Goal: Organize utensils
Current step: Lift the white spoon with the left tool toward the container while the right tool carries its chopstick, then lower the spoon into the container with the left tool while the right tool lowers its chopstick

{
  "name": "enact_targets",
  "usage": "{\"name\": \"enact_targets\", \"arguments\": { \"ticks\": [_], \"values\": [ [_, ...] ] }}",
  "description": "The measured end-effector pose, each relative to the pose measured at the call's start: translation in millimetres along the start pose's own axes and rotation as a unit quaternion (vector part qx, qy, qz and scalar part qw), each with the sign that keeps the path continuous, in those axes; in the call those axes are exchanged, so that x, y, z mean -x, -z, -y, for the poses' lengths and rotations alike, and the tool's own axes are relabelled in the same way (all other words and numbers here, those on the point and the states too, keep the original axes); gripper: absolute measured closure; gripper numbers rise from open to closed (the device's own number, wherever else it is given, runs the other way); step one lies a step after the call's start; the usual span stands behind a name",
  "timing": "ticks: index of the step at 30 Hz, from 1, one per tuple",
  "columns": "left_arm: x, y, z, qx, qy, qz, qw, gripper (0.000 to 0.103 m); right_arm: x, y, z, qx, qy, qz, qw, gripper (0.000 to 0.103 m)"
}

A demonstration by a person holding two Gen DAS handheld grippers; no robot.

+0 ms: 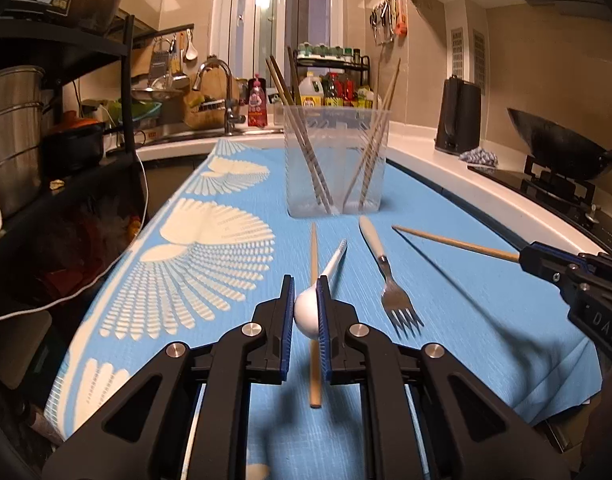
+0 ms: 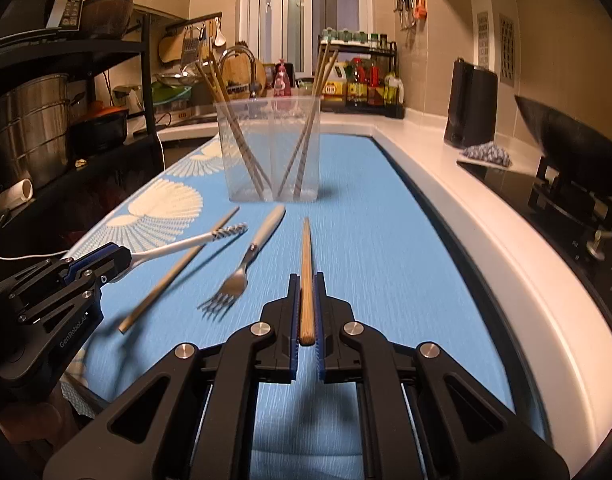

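My left gripper [image 1: 306, 292] is shut on the bowl of a white spoon [image 1: 308, 314], whose handle points toward the holder. It holds the spoon above the blue mat; the spoon also shows in the right wrist view [image 2: 185, 244]. My right gripper [image 2: 306, 288] is shut on a wooden chopstick [image 2: 306, 272], which also shows in the left wrist view [image 1: 458, 243]. A clear two-compartment holder [image 1: 336, 160] stands upright on the mat with chopsticks in both sides. A fork [image 1: 386, 272] with a white handle and a loose chopstick [image 1: 314, 320] lie on the mat.
The blue patterned mat [image 1: 466, 320] covers the counter. A black shelf rack with pots [image 1: 25, 140] stands at the left. A stove with a wok [image 1: 566, 152] is at the right. A sink and bottles [image 1: 334, 92] are at the far end.
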State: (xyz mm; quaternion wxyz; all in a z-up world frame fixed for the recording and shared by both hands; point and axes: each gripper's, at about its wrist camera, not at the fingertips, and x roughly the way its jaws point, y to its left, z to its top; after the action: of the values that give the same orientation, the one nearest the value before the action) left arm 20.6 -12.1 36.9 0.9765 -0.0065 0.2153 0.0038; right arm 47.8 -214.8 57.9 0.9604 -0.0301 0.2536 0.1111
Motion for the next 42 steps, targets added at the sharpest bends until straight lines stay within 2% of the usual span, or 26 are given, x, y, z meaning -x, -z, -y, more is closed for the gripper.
{"name": "enact_targets", "arguments": {
  "ticks": [12,24,32,42],
  "values": [
    [18.2,-52.7,-18.0,-0.009,-0.008,0.070,0.9975,0.091,23.1,-49.5,0.6,0.002,-0.011,0.058,0.998,0.097],
    [24.9,-93.4,-20.4,-0.027,0.003,0.110,0.9936,0.091,31.1,-93.7,5.0,-0.007,-0.018,0.093,0.995,0.097],
    [26.8,-112.8,-14.5,-0.042,0.011,0.112,0.9928,0.091,31.0,-107.5,0.9,0.000,-0.027,0.098,0.995,0.097],
    [12.1,-157.9,-17.5,-0.048,0.032,0.052,0.9970,0.091,28.0,-151.0,4.2,0.015,-0.036,0.066,0.997,0.097]
  ]
}}
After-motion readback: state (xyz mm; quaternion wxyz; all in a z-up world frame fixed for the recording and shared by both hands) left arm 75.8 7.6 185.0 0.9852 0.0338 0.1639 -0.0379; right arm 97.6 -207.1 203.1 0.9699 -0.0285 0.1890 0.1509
